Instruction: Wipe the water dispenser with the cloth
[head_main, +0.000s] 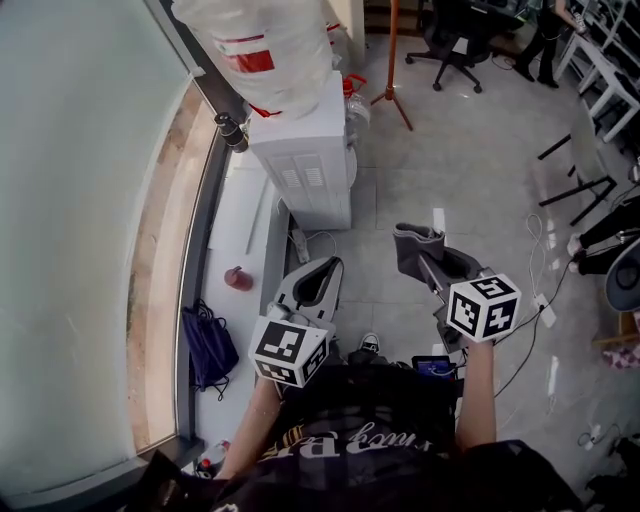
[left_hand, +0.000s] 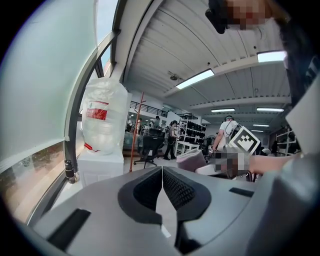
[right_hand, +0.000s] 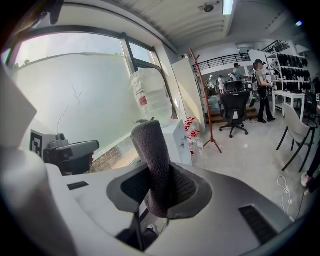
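The right tool was clamped on a grey cloth. The cloth was rolled thick and stood up out of the jaws. The left tool had its jaws shut together with nothing between them.

Both tools were held low in front of the person, over the floor. The water dispenser stood well apart from them, ahead and by the window. A big water bottle sat on top of it. Some small bottles with red caps stood just beside it.

The step in hand looked like bringing the cloth over to the dispenser, as no wiping had begun. To do it well, the person would need to step closer first. The right tool should keep a firm pinch so the cloth does not slip out. The long side of the cloth should press flat on the white top and sides. The strokes should be slow and gentle, because a hard bump could rock the big bottle or knock over the small ones.

The big bottle had a red label, but its writing was too small to read. The marker cube showed only black and white squares. The shirt had some letters on it, but they could not be read for sure.
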